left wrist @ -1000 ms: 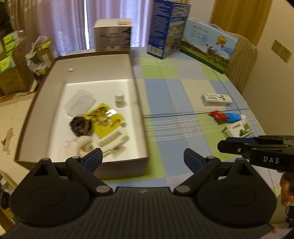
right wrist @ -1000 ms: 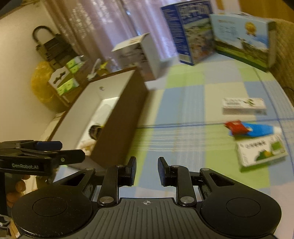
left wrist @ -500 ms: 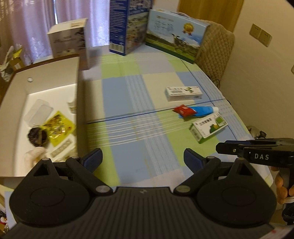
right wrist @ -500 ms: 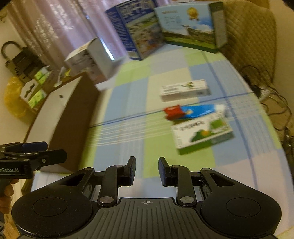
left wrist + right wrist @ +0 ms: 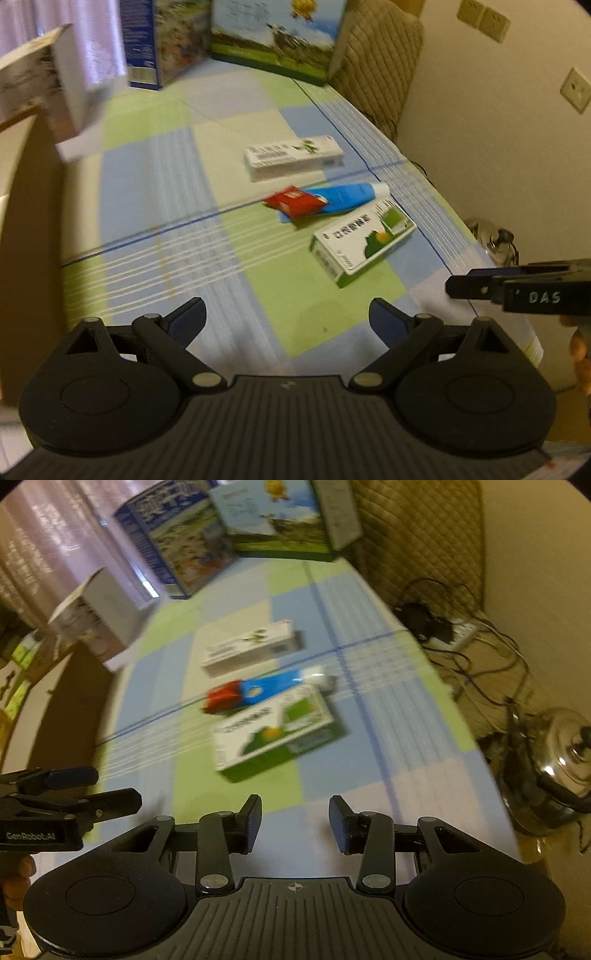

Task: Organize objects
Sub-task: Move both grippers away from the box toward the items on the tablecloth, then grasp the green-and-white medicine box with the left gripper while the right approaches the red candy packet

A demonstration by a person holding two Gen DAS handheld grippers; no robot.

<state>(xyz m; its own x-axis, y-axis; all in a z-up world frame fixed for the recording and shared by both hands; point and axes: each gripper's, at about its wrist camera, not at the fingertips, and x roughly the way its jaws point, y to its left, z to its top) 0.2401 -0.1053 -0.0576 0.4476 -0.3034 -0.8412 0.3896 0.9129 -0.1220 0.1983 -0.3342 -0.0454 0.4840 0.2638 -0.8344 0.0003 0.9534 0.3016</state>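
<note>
A green and white carton (image 5: 364,240) (image 5: 277,734) lies on the checked tablecloth (image 5: 159,192). Behind it lie a blue tube (image 5: 343,195) (image 5: 273,686) with a red packet (image 5: 295,201) (image 5: 221,701) on its end, and a long white box (image 5: 293,158) (image 5: 251,648). My left gripper (image 5: 287,317) is open and empty, short of the carton. My right gripper (image 5: 295,821) is open and empty, just short of the carton, and shows side-on at the right of the left wrist view (image 5: 517,288).
The brown storage box wall (image 5: 29,229) (image 5: 62,701) stands at the left. A white box (image 5: 48,77), a blue box (image 5: 177,539) and a green-scene box (image 5: 280,37) stand at the back. A padded chair (image 5: 376,62), cables and a steel kettle (image 5: 557,760) lie beyond the right table edge.
Both grippers have swung right, away from the storage box toward the carton, tube and white box. My right gripper's jaws have opened wider. The left stays open.
</note>
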